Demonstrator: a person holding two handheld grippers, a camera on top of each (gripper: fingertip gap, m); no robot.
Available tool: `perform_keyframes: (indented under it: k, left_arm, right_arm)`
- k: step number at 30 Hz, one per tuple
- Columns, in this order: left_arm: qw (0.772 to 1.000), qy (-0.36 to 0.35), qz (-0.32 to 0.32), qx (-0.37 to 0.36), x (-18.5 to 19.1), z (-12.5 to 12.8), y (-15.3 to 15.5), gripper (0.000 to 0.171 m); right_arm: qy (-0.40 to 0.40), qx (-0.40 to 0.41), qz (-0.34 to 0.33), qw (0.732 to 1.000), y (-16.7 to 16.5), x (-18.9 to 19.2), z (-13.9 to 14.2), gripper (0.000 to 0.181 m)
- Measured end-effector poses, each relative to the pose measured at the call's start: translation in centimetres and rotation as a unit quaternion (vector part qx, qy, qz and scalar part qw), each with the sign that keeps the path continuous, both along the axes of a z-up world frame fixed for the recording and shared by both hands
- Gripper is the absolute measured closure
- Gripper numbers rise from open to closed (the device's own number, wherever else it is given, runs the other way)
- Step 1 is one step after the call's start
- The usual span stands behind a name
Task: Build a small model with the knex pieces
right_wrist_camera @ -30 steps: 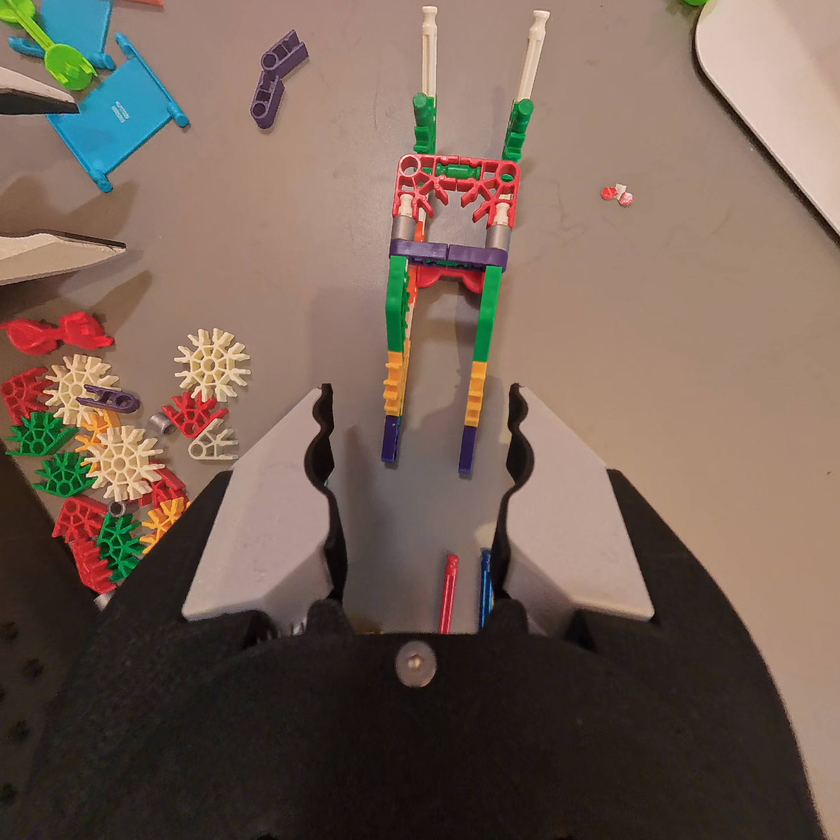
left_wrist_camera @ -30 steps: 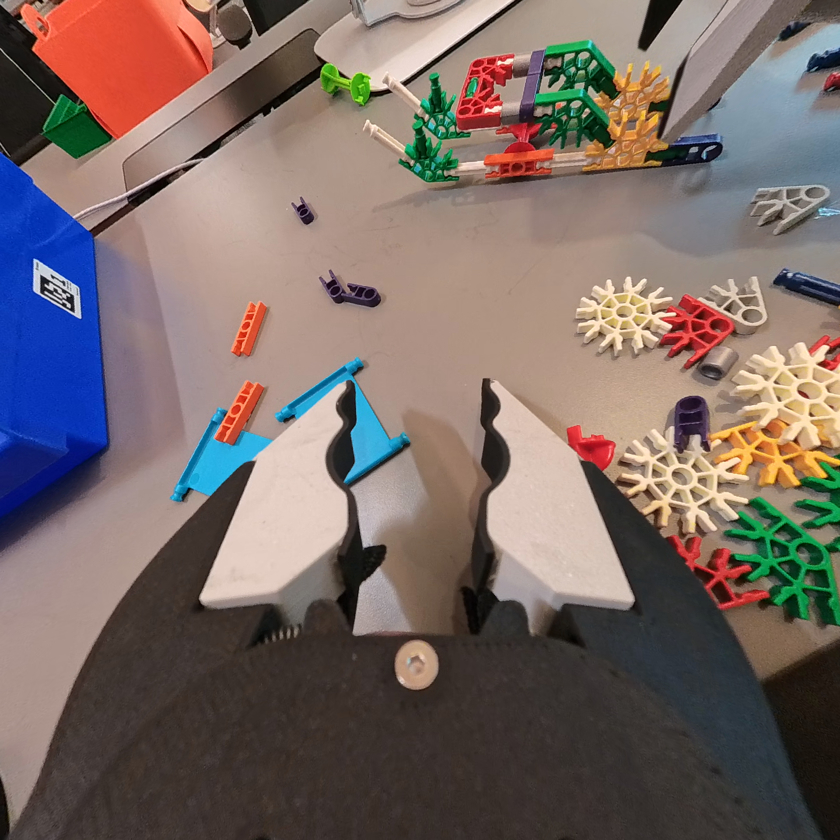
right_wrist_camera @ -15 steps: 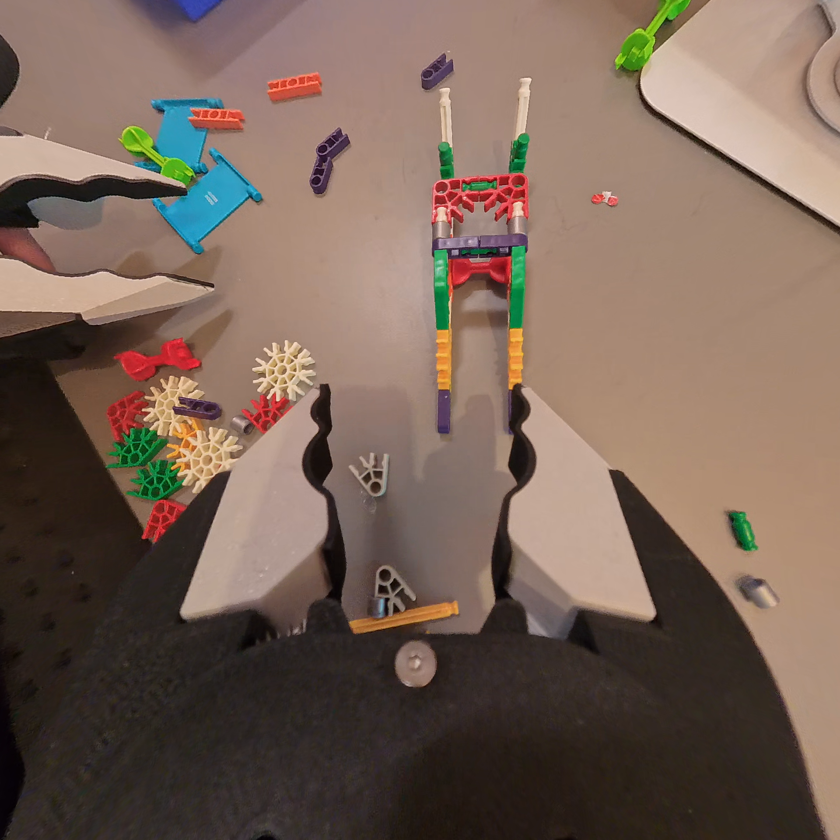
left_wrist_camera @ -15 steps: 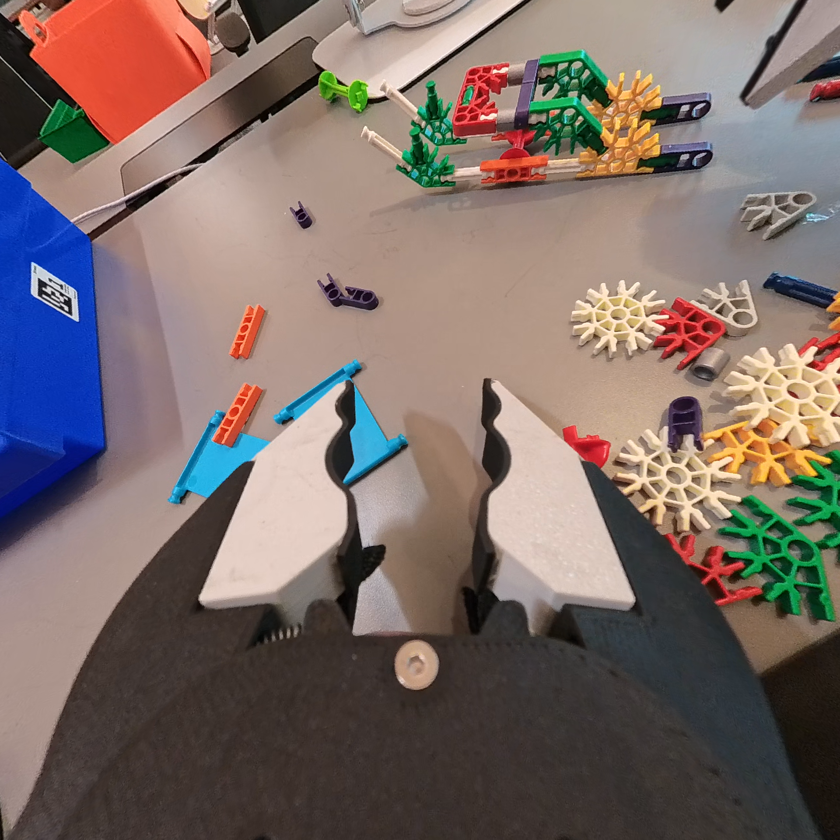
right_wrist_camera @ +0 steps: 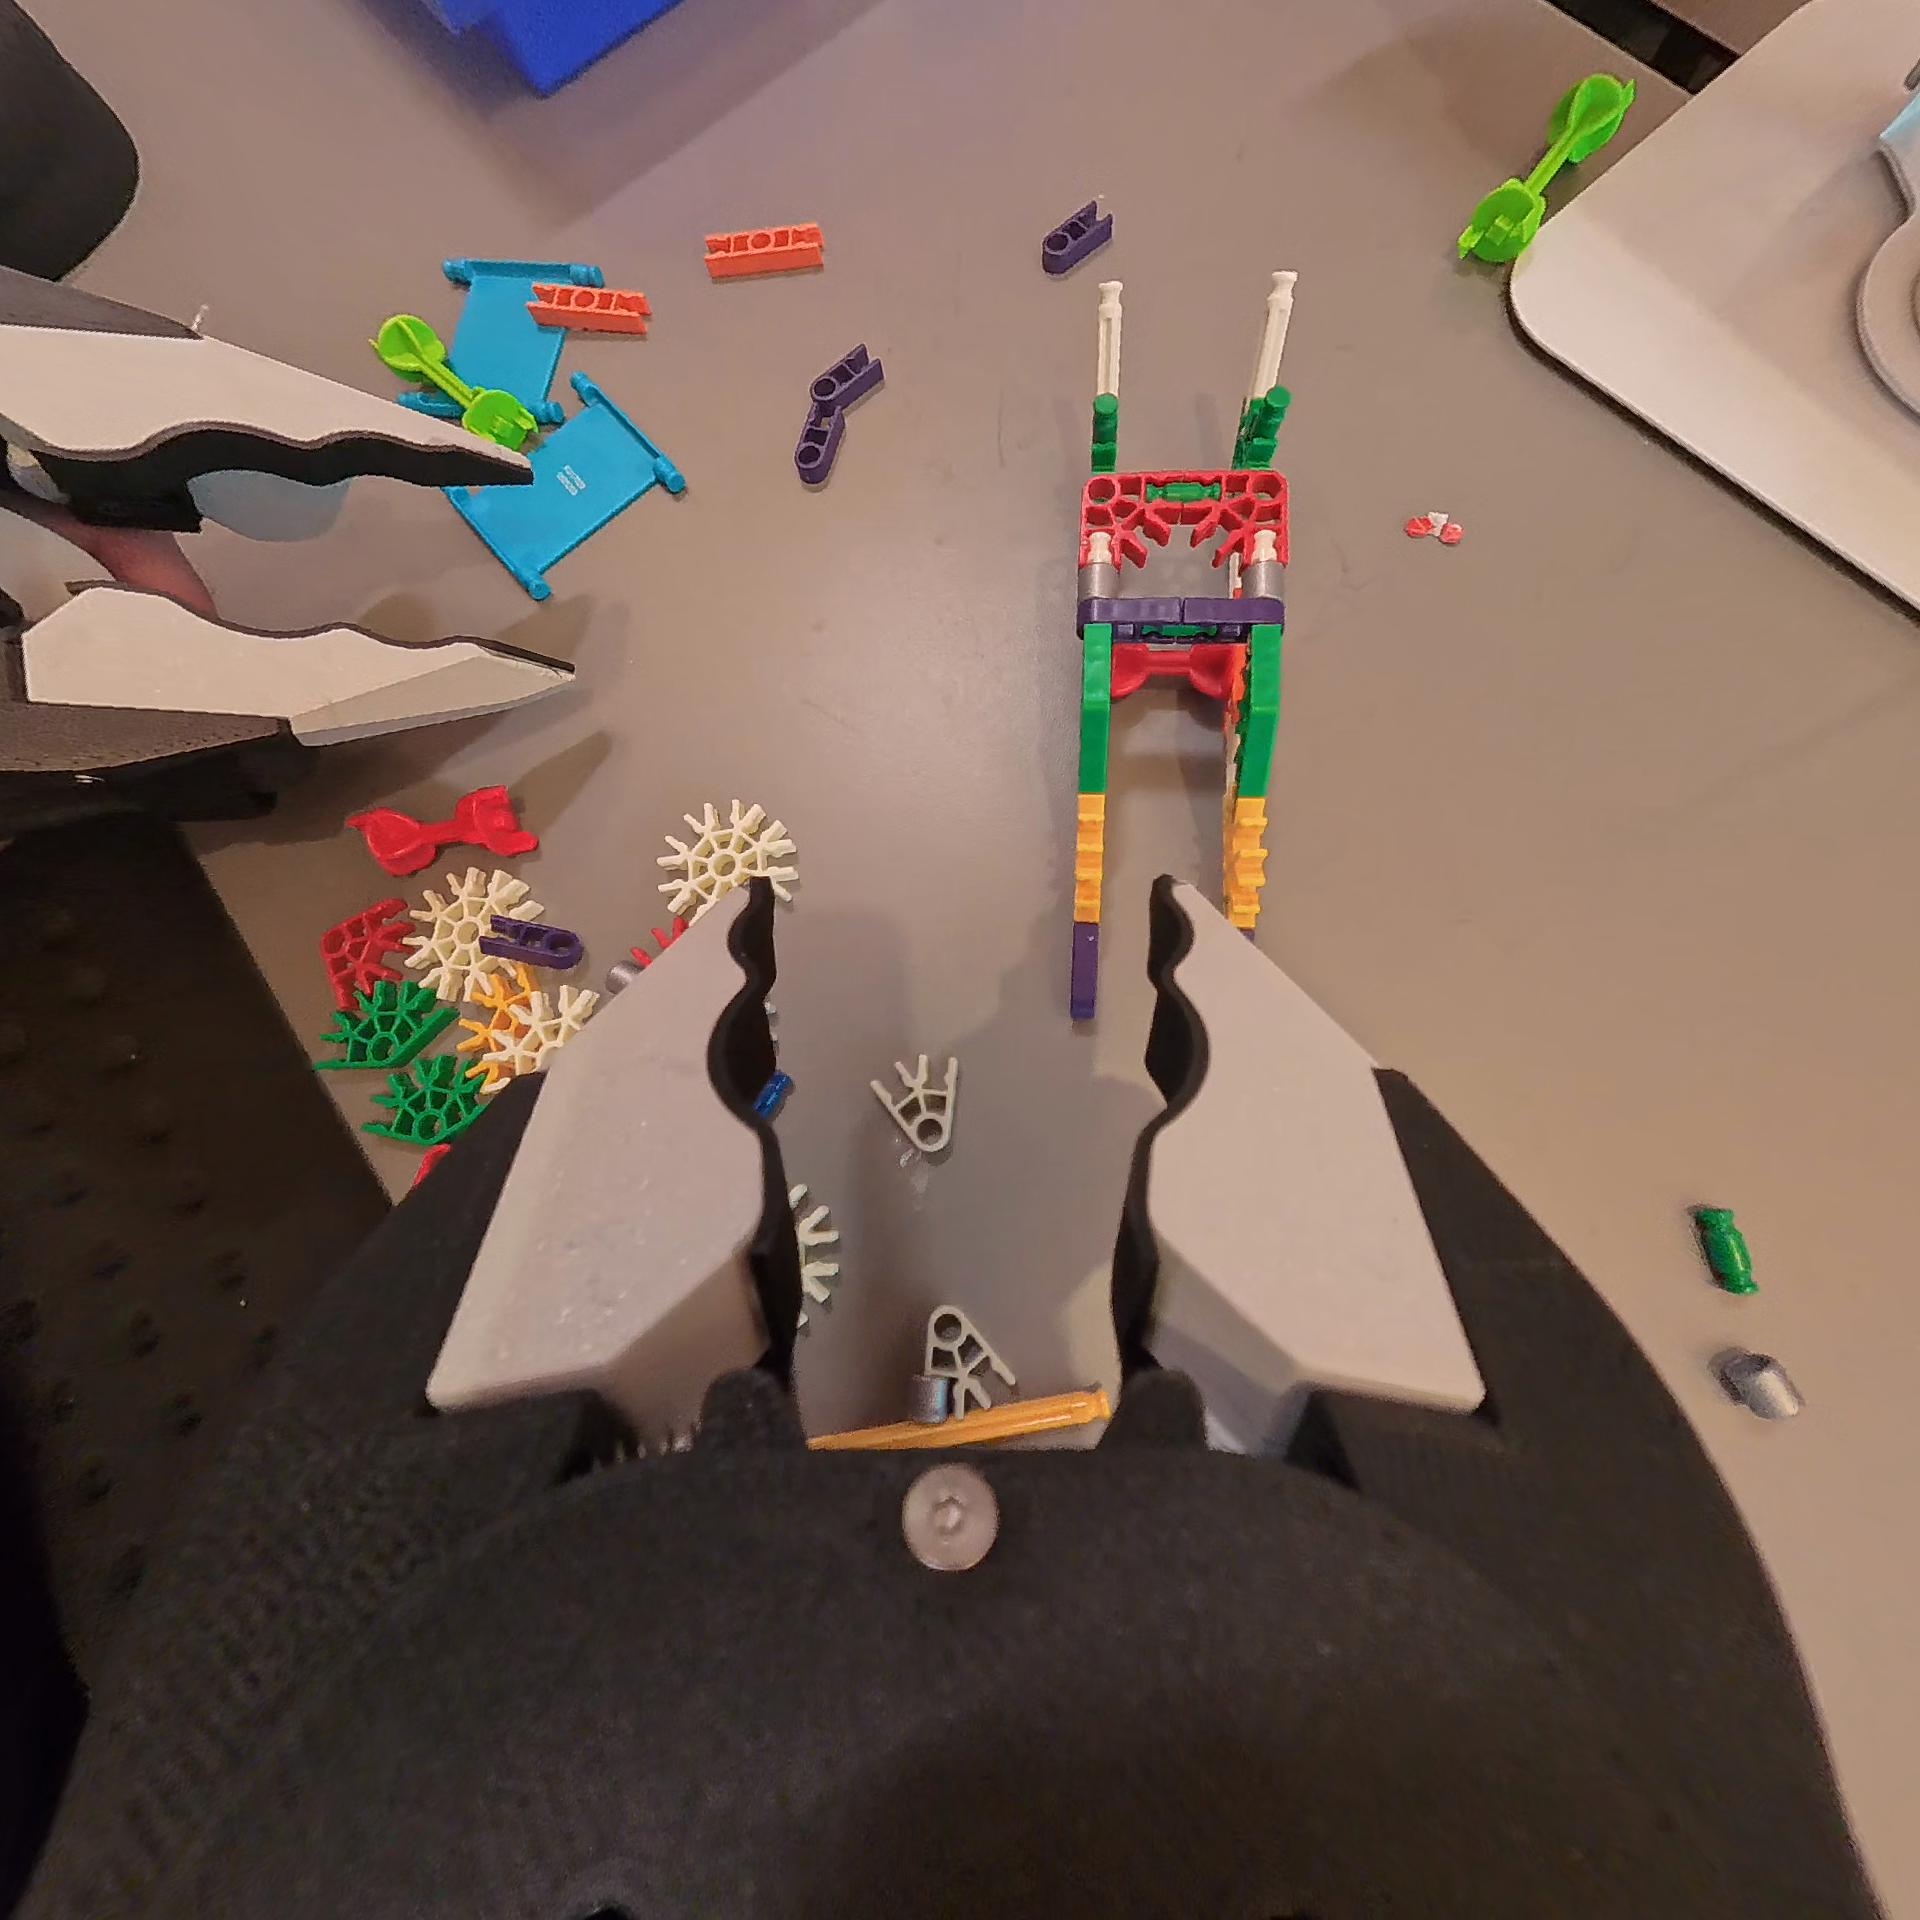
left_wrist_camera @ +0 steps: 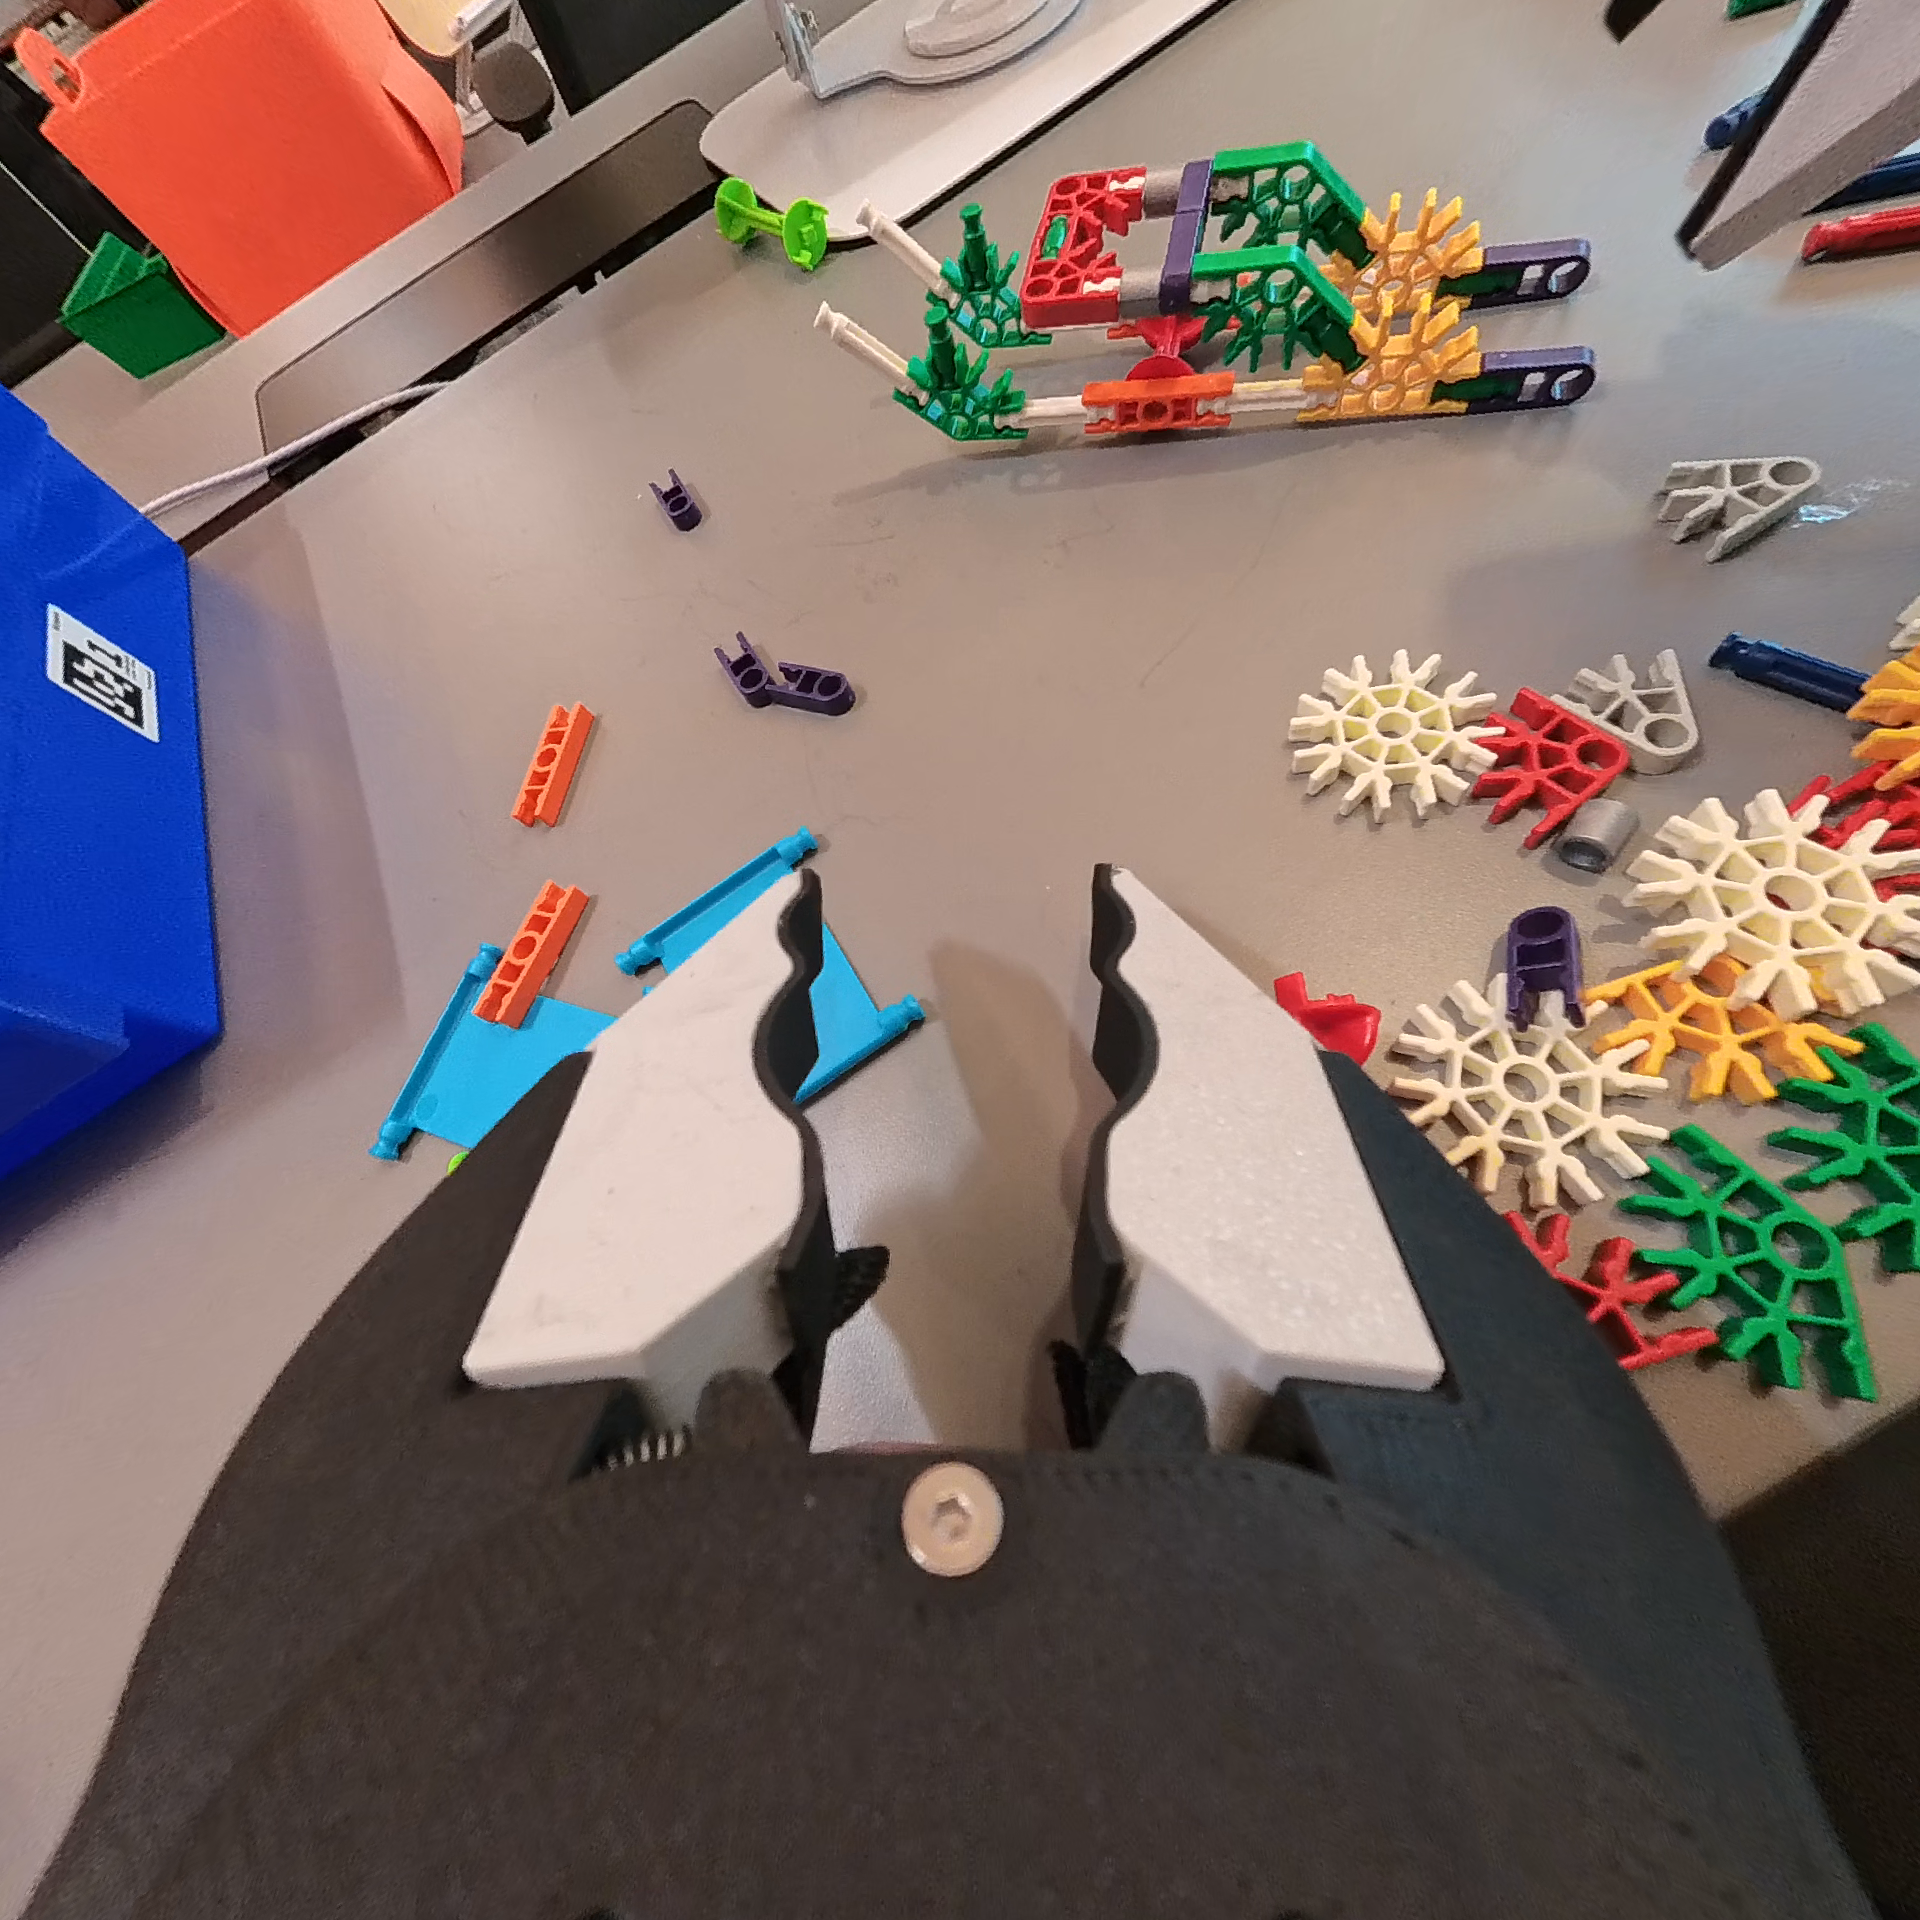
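A built model of coloured plastic rods and connectors [right_wrist_camera: 1184, 665] lies on the grey table [right_wrist_camera: 1507, 935]; it also shows in the left wrist view [left_wrist_camera: 1247, 301]. My right gripper [right_wrist_camera: 961, 888] is open and empty, held above the table just short of the model's purple ends, over a loose grey connector [right_wrist_camera: 920, 1107]. My left gripper [left_wrist_camera: 951, 883] is open and empty above the table, beside two blue panels [left_wrist_camera: 488, 1070]. It also shows in the right wrist view [right_wrist_camera: 545, 569]. A pile of loose snowflake connectors [left_wrist_camera: 1714, 997] lies to its right.
A blue bin [left_wrist_camera: 94, 831] stands at the left and an orange container [left_wrist_camera: 249, 135] at the back. A monitor stand base [right_wrist_camera: 1714, 343] lies at the far right. Small orange, purple and lime pieces [left_wrist_camera: 551, 764] are scattered about. The table edge [right_wrist_camera: 301, 997] runs near the pile.
My right gripper has drawn back and up from the model, so more of the table shows. My left gripper has barely moved. Both stay open.
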State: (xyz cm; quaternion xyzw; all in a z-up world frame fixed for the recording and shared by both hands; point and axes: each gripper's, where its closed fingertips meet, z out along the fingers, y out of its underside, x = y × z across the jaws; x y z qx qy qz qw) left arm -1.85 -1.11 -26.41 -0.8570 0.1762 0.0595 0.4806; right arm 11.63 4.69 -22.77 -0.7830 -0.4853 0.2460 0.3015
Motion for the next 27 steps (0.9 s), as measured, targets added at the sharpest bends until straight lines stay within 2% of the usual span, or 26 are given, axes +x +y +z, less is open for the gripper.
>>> perform_keyframes:
  k: [27]
  left_arm:
    - [1.000, -0.001, -0.029, -0.009, 0.9, -0.2, -0.3, 0.128]
  right_arm:
    - [-0.009, 0.005, 0.005, 1.000, -1.6, -0.5, 0.2, 0.123]
